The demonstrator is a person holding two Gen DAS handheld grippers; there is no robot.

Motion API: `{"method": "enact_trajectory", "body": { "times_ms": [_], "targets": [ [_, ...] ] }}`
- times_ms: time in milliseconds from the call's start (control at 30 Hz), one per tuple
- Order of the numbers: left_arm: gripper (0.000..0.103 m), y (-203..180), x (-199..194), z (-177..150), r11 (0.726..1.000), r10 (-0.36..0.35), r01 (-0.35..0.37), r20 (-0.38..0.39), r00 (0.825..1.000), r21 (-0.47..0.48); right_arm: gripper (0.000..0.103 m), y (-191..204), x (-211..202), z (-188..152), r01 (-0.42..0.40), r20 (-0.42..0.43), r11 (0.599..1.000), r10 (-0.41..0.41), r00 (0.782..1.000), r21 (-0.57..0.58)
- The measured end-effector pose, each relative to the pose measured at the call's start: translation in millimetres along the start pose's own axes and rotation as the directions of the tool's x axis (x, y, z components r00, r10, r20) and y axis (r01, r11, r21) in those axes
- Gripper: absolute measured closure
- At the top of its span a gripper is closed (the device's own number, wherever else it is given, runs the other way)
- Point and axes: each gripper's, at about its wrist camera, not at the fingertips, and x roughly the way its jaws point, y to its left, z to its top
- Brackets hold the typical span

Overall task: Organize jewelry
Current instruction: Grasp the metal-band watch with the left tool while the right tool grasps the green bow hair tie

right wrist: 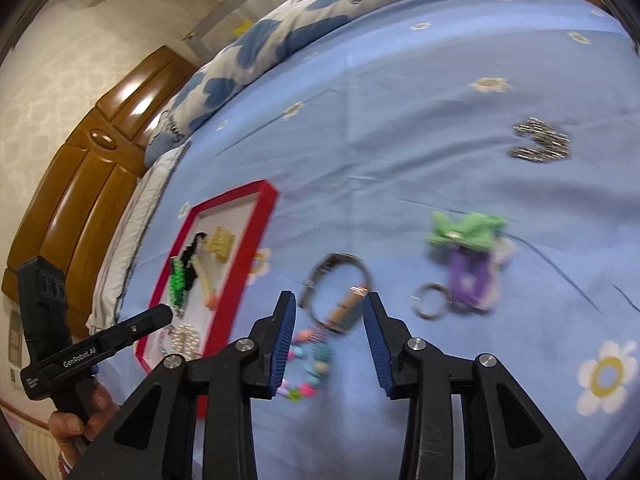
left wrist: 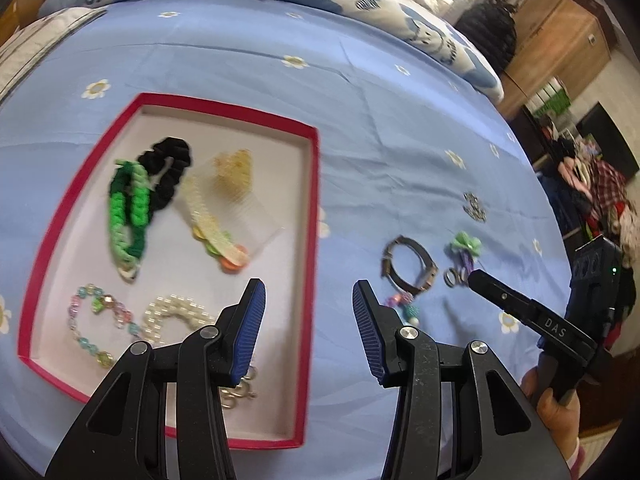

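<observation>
You see a matt cotton-like sheet (left wrist: 248, 64) under a card tray (left wrist: 316, 200). The headboard (right wrist: 80, 184) is glossy wood. Your pads (left wrist: 252, 332) are ribbed.

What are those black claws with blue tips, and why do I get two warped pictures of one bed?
No robot here: a person holds a hand-held pincer tool in each hand, each with a wide-angle camera looking along its fingers. One picture is from the left tool, the other from the right tool. Both are open and hold nothing. On the blue flowered bedsheet sits a red-rimmed shallow box already holding hair ties and bead bracelets. A dark hinged bangle and a green-and-purple hair clip lie loose on the sheet.
</observation>
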Motion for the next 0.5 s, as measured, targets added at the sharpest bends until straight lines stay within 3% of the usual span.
{"method": "enact_trajectory", "body": {
  "times_ms": [500],
  "targets": [
    [0.059,-44.7,24.3,4.0,0.996,-0.013,0.017,-0.046,0.999,0.083,0.064,-49.6,-23.1,-1.6,0.092,0.051,0.994,-0.095,0.994,0.064]
  ]
}}
